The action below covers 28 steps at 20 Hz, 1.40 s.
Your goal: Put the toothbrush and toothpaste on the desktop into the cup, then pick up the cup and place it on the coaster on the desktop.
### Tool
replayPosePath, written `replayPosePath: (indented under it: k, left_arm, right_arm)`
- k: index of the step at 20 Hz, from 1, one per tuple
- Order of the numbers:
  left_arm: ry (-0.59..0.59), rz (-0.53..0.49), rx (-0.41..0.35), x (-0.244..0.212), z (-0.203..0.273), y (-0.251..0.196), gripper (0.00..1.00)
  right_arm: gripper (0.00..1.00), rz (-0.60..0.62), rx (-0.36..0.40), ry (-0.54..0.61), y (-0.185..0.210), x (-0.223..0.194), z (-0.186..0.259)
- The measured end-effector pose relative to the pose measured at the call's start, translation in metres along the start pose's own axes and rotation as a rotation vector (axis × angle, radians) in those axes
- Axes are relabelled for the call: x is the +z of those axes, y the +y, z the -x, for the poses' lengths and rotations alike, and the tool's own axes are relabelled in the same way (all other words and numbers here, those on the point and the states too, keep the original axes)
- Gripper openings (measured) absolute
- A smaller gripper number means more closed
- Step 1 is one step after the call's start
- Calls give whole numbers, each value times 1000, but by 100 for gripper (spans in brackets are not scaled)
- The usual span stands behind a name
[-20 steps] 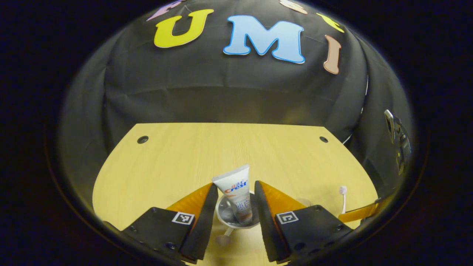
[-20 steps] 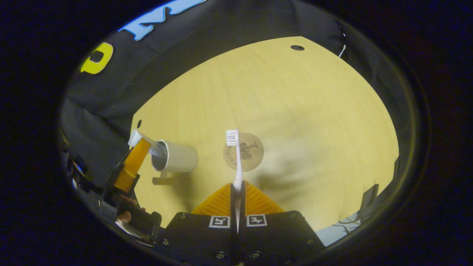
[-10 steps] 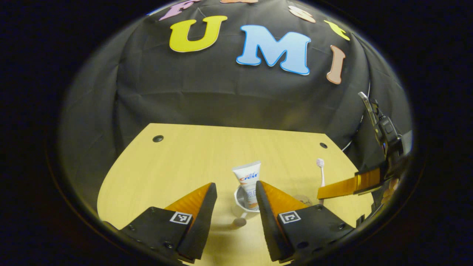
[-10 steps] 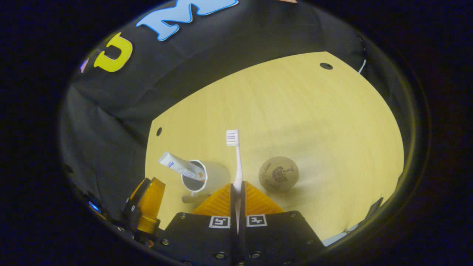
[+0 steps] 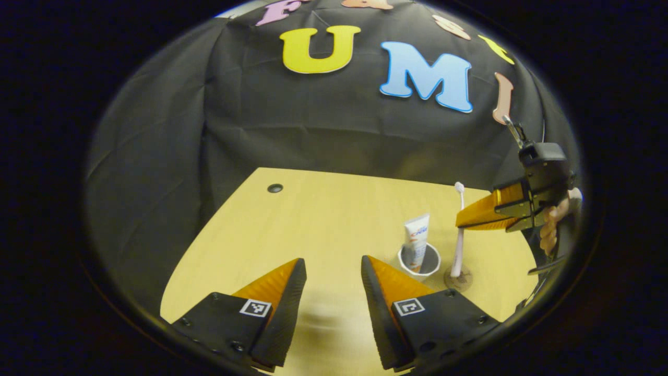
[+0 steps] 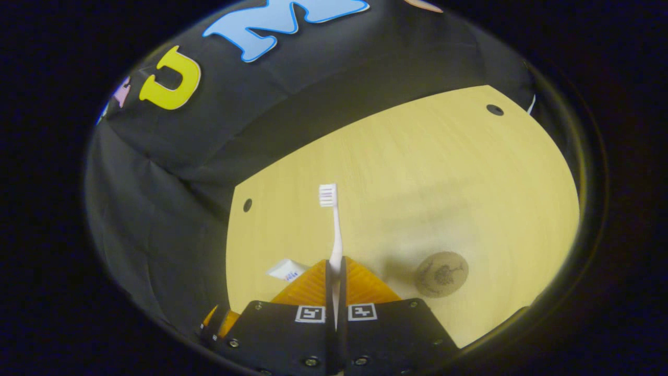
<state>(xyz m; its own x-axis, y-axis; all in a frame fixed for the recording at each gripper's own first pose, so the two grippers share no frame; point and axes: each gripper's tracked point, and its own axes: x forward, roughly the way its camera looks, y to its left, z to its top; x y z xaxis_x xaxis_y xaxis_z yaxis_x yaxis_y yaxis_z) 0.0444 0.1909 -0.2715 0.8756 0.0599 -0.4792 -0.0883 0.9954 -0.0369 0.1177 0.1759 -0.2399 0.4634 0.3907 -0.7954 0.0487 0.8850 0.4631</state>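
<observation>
- Left hand-held gripper (image 5: pixel 329 292) — fingers apart, empty, low over the bench (image 5: pixel 323 209).
- Right hand-held gripper (image 6: pixel 334 277) clamped on the toothbrush (image 6: pixel 334 230), bristles up; light, thin, likely to pivot — hold mid-handle.
- Toothpaste (image 5: pixel 416 237) stands in the cup (image 5: pixel 420 261); coaster (image 5: pixel 459 279) just beside.

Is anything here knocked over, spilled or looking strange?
Nothing stands out. The cup stands upright on the table with the toothpaste standing in it. The right gripper holds the toothbrush, and the coaster lies flat and bare.
</observation>
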Motion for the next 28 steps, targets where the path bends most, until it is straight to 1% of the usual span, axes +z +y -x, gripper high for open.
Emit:
replayPosePath:
  k: [1, 4, 5, 6, 8, 9, 11, 13, 16, 21, 23, 24, 26, 27, 28]
  left_arm:
    - [2, 5, 15, -1, 4, 10, 72]
    - [13, 20, 51, -7, 14, 32, 71]
    - [18, 28, 58, -8, 16, 38, 72]
    - [25, 35, 63, -11, 17, 41, 71]
    - [36, 48, 66, -15, 18, 46, 71]
    - [39, 49, 64, -15, 18, 46, 73]
    - [41, 47, 58, -17, 19, 46, 73]
    - [41, 38, 44, -15, 19, 40, 73]
    - [42, 31, 15, -13, 18, 31, 71]
    - [52, 11, -32, -12, 14, 13, 71]
    - [57, -1, -56, -11, 11, 4, 73]
    - [62, -9, -72, -12, 8, -1, 72]
    - [68, -19, -97, -12, 2, -10, 73]
    - [74, -24, -112, -12, -2, -16, 71]
    - [80, -32, -126, -13, -3, -21, 71]
  right_arm:
    - [1, 4, 1, -13, 4, 5, -5]
    - [1, 18, -5, -53, 7, 8, -17]
    - [1, 33, -13, -70, 6, 8, -20]
    - [2, 49, -19, -92, 7, 8, -24]
    - [1, 77, -10, -134, 7, 5, -29]
    - [2, 89, -6, -154, 8, 3, -32]
    - [2, 123, -6, -190, 6, -3, -38]
    - [1, 154, 8, -237, 6, -9, -45]
    - [2, 187, 14, -315, 3, -13, -41]
    - [4, 232, 22, -395, 5, -21, -35]
    - [6, 260, 15, -399, 4, -30, -34]
    - [7, 271, 3, -394, 1, -34, -36]
    - [13, 310, -1, -357, -4, -50, -36]
    - [14, 321, -7, -349, -6, -55, -34]
    - [17, 328, -9, -350, -7, -58, -32]
